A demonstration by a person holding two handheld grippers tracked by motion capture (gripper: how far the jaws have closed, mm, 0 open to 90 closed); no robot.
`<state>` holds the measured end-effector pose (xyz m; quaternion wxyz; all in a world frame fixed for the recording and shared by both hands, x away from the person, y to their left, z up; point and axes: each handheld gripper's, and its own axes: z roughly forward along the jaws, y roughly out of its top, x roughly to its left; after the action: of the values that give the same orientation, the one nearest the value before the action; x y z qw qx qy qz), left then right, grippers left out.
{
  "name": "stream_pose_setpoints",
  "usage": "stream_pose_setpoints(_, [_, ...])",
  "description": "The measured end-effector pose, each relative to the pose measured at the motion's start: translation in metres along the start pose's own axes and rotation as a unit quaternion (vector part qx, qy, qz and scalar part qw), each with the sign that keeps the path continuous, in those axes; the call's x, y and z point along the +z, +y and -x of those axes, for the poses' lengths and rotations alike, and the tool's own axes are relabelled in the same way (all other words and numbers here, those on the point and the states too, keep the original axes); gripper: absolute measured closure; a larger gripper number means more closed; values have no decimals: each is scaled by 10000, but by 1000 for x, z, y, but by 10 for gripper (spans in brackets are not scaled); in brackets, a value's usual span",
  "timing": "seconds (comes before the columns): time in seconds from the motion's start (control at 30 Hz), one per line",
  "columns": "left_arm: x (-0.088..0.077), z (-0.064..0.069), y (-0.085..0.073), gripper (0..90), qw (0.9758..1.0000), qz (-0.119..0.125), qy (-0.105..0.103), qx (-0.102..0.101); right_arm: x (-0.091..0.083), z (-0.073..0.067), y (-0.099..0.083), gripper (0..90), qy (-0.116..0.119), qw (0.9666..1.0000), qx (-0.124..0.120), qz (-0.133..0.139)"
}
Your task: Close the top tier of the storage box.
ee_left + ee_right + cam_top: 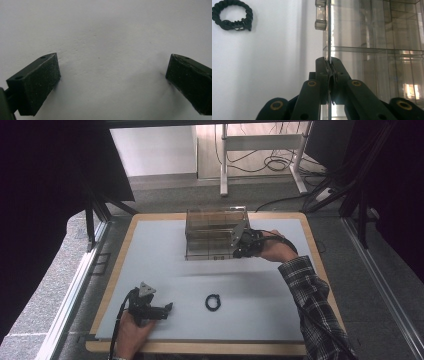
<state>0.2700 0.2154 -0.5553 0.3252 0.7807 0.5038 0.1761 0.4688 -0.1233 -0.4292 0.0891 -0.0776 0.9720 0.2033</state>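
So the right gripper [329, 65] has its fingers pinched tight on the thin edge of the clear plastic box's [216, 234] wall or lid, at about 3 o'clock on the box. My guess is that it's swinging that panel open or steadying it. The box sits at 12 o'clock on the surface [165, 250]. The black bracelet [213, 302] lies loose at 6 o'clock, probably waiting to go in. The left gripper [169, 307] rests at 7 o'clock, fingers wide open, holding nothing.
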Motion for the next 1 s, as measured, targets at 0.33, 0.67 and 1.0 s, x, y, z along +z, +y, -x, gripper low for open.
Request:
stream_pose_setpoints(0.33, [0,0,0,0,10000,1,1,0,1,-2,-1,852,-51,10000,10,43])
stream_pose_setpoints(0.67, [0,0,0,0,10000,1,1,0,-2,-5,0,833,-159,9997,121,170])
stream_pose_setpoints(1.0, [0,0,0,0,10000,1,1,0,-12,-14,4,794,-348,9975,360,490])
